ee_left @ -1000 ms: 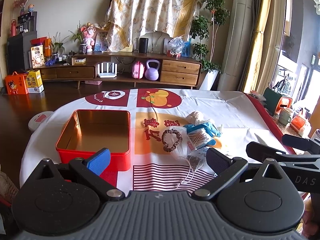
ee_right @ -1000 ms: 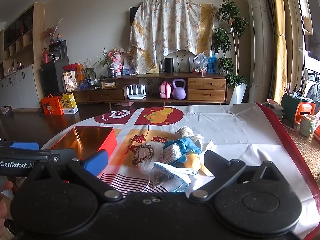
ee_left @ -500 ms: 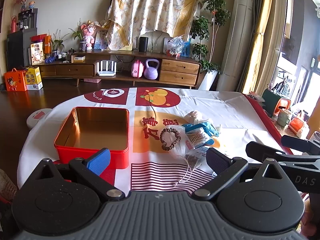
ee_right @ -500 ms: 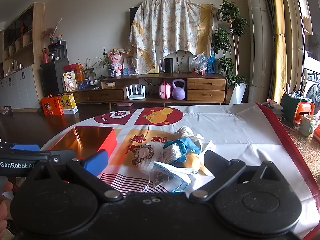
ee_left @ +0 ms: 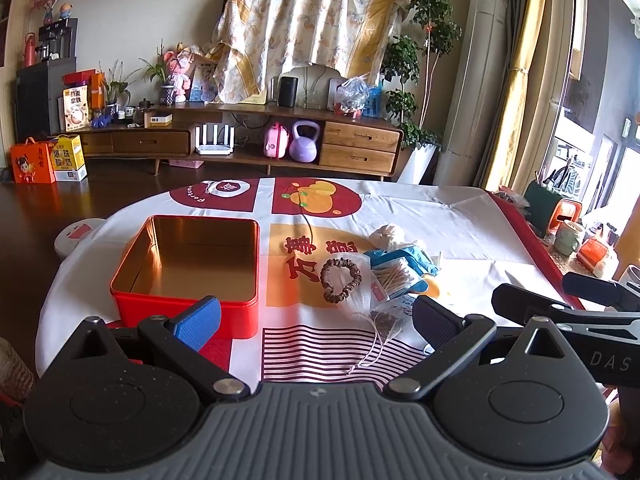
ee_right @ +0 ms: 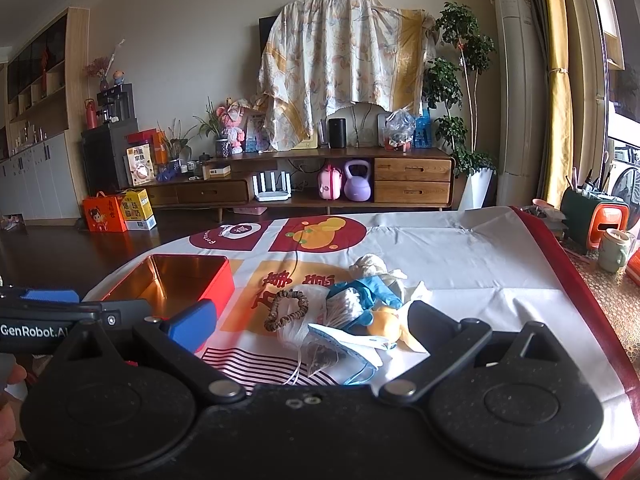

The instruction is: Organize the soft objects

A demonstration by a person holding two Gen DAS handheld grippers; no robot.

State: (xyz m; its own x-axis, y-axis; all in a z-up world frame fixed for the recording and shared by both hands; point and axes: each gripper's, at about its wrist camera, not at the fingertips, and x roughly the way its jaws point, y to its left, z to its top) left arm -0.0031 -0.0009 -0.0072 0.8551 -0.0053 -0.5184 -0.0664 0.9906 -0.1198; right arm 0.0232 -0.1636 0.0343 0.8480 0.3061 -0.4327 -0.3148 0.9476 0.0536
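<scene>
A red tin box (ee_left: 188, 264) (ee_right: 176, 280) with a gold inside stands open and empty on the left of the table. To its right lies a heap of soft things: a brown scrunchie (ee_left: 340, 280) (ee_right: 286, 310), a mesh bag with a drawstring (ee_left: 372, 312), a pack of cotton swabs (ee_left: 394, 276), a blue cloth (ee_right: 368, 292), a white bundle (ee_left: 386, 236) and a yellow piece (ee_right: 386, 320). My left gripper (ee_left: 316, 318) is open near the table's front edge, with nothing in it. My right gripper (ee_right: 310, 320) is open too, just short of the heap.
The round table carries a white cloth (ee_left: 440, 224) with red prints and a red border. A side stand at the right holds a cup (ee_right: 614, 248) and an orange holder (ee_right: 604, 224). Beyond the table stands a wooden media cabinet (ee_left: 260, 140).
The left gripper has drifted slightly, so the box and heap sit a little lower and left in its view. The right view is nearly unchanged. Both grippers stay open.
</scene>
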